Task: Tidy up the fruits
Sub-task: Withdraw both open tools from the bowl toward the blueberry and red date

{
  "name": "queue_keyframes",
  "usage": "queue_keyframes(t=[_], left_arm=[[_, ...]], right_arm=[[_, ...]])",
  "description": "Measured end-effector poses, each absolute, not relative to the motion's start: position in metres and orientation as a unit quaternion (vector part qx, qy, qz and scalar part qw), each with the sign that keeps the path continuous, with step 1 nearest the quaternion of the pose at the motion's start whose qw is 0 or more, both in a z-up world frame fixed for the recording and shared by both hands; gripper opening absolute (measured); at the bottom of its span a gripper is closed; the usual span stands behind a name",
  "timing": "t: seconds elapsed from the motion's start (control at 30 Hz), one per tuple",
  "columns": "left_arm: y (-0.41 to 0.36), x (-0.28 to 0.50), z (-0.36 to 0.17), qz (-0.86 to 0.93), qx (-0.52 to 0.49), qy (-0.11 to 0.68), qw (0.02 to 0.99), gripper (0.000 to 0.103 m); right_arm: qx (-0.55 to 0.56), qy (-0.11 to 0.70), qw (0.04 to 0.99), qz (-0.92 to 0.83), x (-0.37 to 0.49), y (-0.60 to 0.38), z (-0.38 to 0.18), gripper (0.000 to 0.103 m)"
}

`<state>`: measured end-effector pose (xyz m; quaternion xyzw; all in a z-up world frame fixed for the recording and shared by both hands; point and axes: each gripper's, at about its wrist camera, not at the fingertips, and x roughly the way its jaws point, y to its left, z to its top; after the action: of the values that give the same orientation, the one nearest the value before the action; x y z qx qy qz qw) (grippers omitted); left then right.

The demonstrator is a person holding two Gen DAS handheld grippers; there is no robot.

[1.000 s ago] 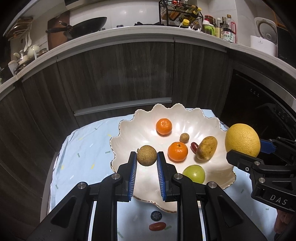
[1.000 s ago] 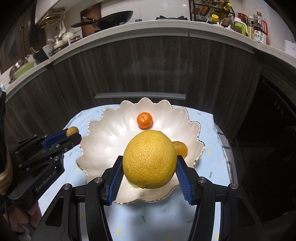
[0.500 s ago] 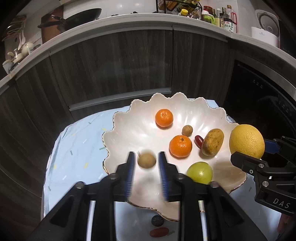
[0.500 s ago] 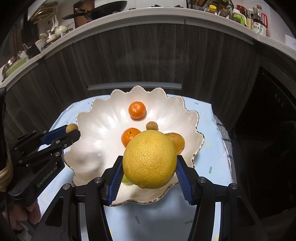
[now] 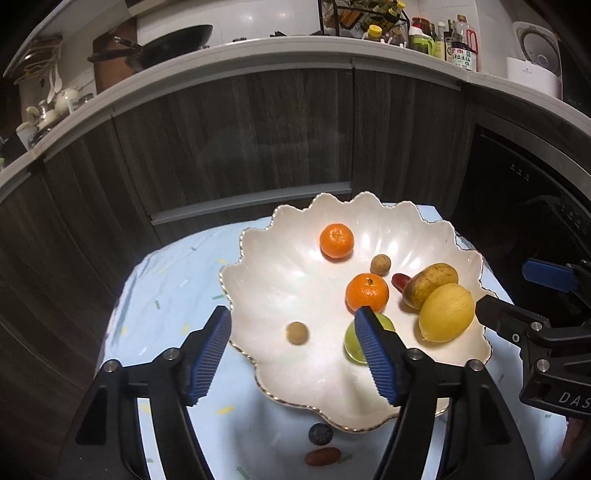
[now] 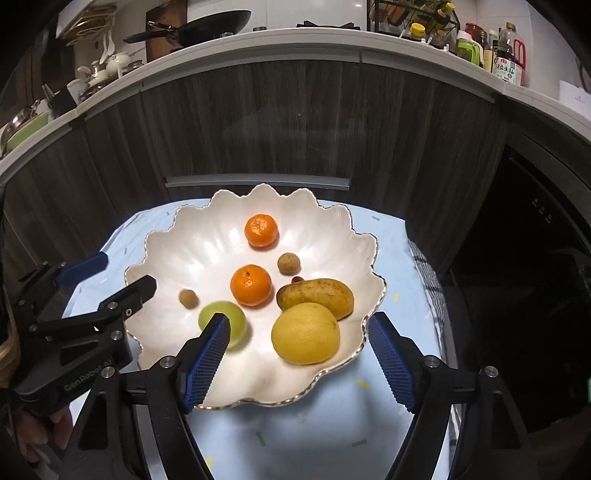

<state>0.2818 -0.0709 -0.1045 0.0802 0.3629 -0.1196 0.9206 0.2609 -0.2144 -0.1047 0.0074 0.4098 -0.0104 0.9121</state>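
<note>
Ahead of my tool and higher up, a black wok (image 5: 173, 44) sits on the grey worktop (image 5: 258, 55), beside a wire rack (image 5: 364, 16), sauce bottles (image 5: 460, 46) and a white rice cooker (image 5: 533, 55).

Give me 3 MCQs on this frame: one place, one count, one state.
1. Where is the big yellow citrus?
A. in the scalloped bowl
B. on the cloth
C. on the counter

2. How many orange mandarins are in the bowl?
A. one
B. two
C. four

3. What does the right claw hold?
A. the citrus
B. a mandarin
C. nothing

Key: 1 A, it rests inside the rim beside the brown oblong fruit. 2 B, far mandarin and near mandarin. 3 C, its jaws are opening, clear of the citrus.
</note>
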Motion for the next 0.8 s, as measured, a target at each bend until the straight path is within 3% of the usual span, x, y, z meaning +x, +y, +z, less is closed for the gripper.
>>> queue_keyframes(t=[0.8], left_arm=[[-0.037, 0.230, -0.065, -0.096, 0.079, 0.332, 0.935, 0.076]], right_arm=[[0.009, 0.381, 0.924, -0.015, 0.212, -0.191, -0.073, 0.078]])
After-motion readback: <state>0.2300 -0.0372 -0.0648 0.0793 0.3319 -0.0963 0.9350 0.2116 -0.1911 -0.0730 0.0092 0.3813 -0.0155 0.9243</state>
